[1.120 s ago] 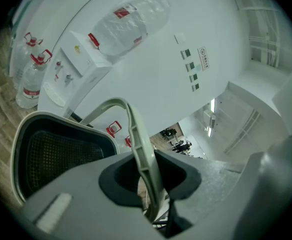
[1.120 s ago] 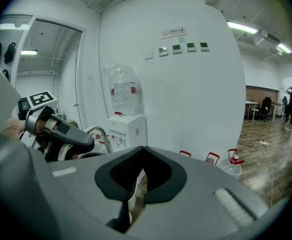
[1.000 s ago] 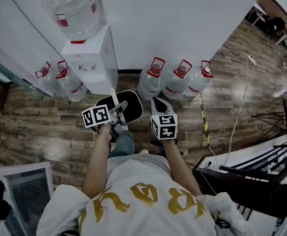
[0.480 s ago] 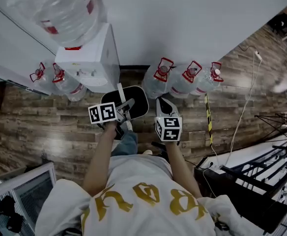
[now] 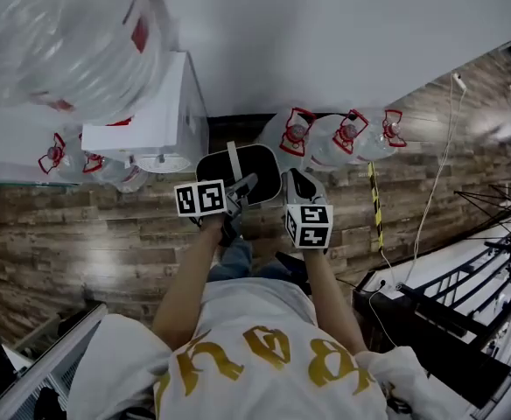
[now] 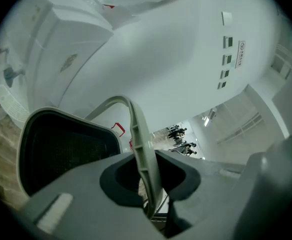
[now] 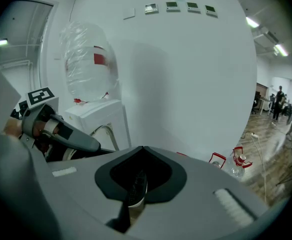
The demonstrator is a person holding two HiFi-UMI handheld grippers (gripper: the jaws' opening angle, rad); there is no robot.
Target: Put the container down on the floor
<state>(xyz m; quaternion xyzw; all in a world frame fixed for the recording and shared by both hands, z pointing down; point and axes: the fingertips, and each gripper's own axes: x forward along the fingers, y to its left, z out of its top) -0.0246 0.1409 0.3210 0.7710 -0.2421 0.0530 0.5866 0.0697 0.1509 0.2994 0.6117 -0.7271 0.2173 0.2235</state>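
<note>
A black container point(image 5: 254, 166) with a pale hoop handle point(image 5: 233, 157) hangs above the wooden floor, close to the wall. My left gripper point(image 5: 241, 187) is shut on that handle. In the left gripper view the handle point(image 6: 139, 134) runs up through the closed jaws and the container's dark inside point(image 6: 66, 151) fills the lower left. My right gripper point(image 5: 297, 180) sits just right of the container's rim. It is shut, and I see nothing held in it point(image 7: 135, 189). In the right gripper view the left gripper point(image 7: 78, 141) and the handle point(image 7: 108, 133) show at the left.
A white water dispenser point(image 5: 155, 116) with a big bottle point(image 5: 59, 33) on top stands left of the container. Water bottles line the wall at the right point(image 5: 343, 134) and left point(image 5: 63, 160). A striped strip point(image 5: 374, 201), a white cable point(image 5: 432, 186) and black racks point(image 5: 465, 296) lie to the right.
The view has shifted and the dispenser bottle looms larger. The container, still hanging from my left gripper, sits nearer the wall. My right gripper is closer to its rim.
</note>
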